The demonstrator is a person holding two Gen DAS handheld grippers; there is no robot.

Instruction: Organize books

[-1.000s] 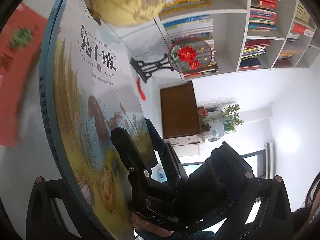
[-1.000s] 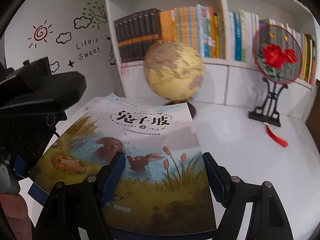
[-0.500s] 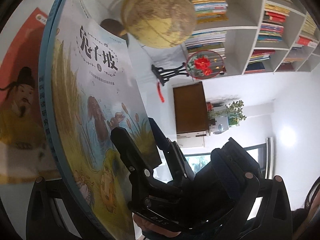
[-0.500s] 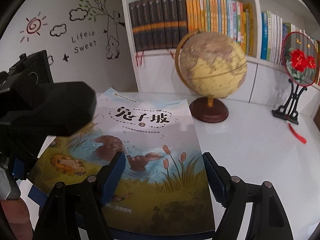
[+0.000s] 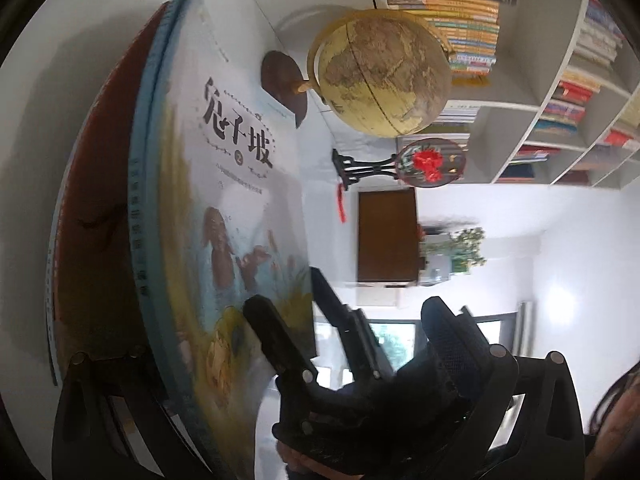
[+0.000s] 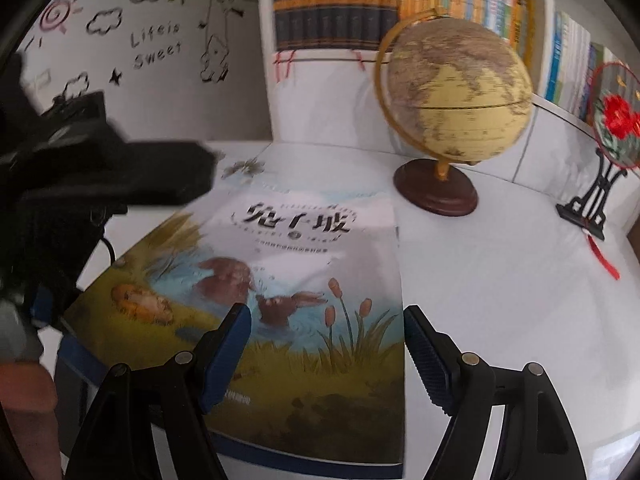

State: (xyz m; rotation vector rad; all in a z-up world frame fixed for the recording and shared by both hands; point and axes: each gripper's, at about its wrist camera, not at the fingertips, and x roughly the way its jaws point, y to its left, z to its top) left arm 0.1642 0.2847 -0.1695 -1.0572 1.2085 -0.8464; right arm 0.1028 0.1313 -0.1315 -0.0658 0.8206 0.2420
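Rabbit picture book (image 6: 304,288), atop a small stack: carried nearer the globe (image 6: 456,92), lowering toward the counter (image 6: 500,280). Left gripper (image 5: 288,336) fingers clamp the stack; right gripper (image 6: 326,344) fingers straddle the cover edge, half-spread, grip uncertain.

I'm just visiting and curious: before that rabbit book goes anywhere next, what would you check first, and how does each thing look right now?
1. Rabbit book in view and flat enough to place: ok, its cover shows between the right gripper's fingers.
2. Firm hold on the book: cannot tell, the jaws stand apart over the cover.
3. Globe out of the way: ok, it stands apart, past the book's far corner.
4. Fan ornament out of the way: ok, far to the right.
5. Landing spot: a red book lies right behind the rabbit book; edge alignment cannot tell.
6. Bare table beside the book: ok.
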